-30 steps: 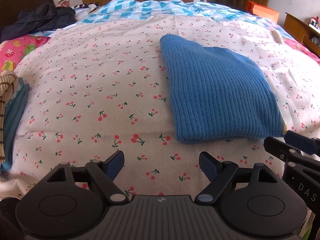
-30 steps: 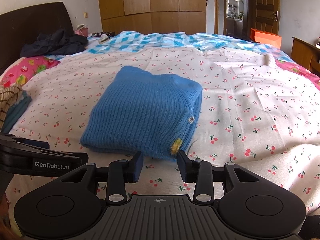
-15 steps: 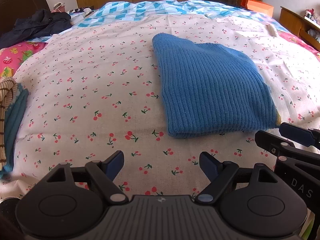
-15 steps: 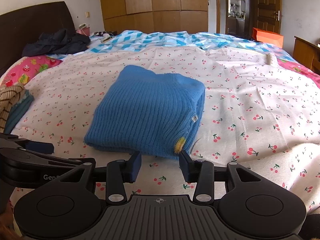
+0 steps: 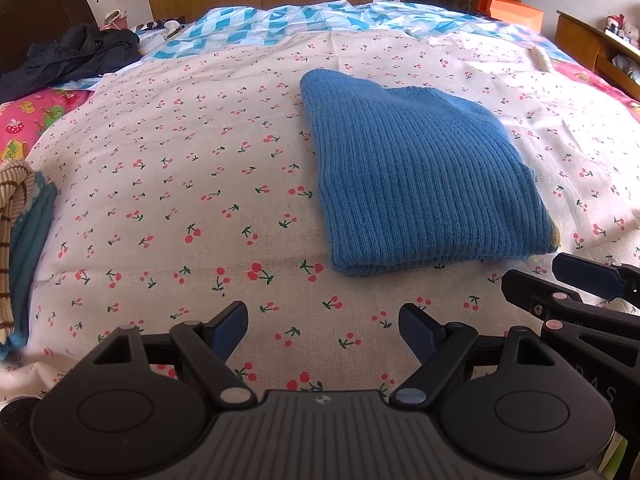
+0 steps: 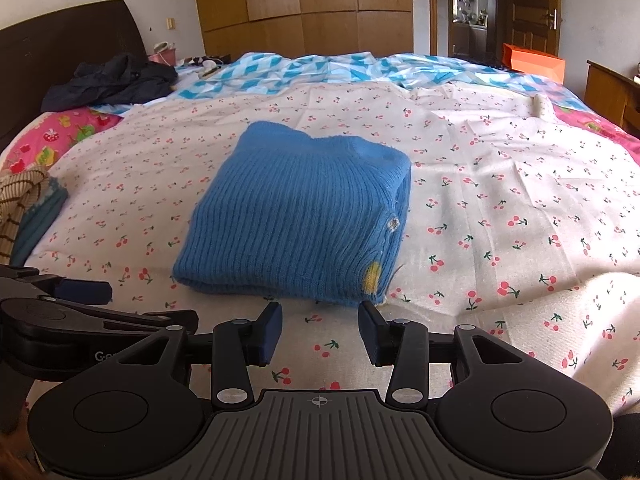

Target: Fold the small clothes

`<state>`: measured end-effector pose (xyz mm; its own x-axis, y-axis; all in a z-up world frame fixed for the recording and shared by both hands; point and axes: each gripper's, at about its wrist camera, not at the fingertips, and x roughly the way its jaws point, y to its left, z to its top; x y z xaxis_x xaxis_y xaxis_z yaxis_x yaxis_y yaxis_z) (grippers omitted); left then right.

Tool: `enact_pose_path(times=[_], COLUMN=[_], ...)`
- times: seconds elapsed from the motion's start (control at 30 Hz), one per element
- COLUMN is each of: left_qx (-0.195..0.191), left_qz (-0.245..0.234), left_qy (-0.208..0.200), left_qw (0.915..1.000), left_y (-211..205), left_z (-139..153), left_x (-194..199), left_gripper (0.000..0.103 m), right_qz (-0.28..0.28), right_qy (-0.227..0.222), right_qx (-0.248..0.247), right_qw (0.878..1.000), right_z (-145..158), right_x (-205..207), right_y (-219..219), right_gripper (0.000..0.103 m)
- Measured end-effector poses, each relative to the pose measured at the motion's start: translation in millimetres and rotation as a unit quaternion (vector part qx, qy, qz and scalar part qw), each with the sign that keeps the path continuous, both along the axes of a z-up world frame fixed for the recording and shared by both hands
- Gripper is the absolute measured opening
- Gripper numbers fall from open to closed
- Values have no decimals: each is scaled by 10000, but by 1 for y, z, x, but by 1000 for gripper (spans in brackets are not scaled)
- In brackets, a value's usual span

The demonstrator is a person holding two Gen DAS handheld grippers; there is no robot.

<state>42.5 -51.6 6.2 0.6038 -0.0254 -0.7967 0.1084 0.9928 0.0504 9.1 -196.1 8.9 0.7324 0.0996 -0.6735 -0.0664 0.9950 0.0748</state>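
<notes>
Now the right tongs [image 6: 320,330] stand a little wider than a second ago, half open and empty, while the left tongs [image 5: 322,330] gape wide, holding nothing. Evidently the blue knit sweater [image 6: 298,220] lies folded and released on the cherry-print sheet [image 5: 180,184] of the bed, wardrobes [image 6: 300,0] behind.

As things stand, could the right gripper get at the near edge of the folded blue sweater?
Probably yes. The right gripper hangs open just short of the blue sweater, with only bare cherry-print sheet between them; the left gripper sits off to the side.
</notes>
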Motion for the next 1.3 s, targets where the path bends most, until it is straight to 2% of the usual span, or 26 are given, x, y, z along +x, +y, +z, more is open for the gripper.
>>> enact_pose_path(times=[0.73, 1.0, 1.3], left_qx=[55, 188, 197], left_qz=[73, 149, 162], left_qy=[-39, -75, 7], left_qw=[10000, 9997, 9997], left_y=[2, 4, 1], left_z=[4, 7, 8], left_x=[-2, -1, 2], left_gripper=[87, 87, 87], right_qz=[-119, -137, -214], right_qy=[85, 150, 206], right_qx=[-220, -243, 1], right_qw=[9997, 9995, 9996], right_z=[9, 11, 12], right_x=[-1, 2, 5], right_y=[10, 14, 5], right_gripper=[42, 42, 48])
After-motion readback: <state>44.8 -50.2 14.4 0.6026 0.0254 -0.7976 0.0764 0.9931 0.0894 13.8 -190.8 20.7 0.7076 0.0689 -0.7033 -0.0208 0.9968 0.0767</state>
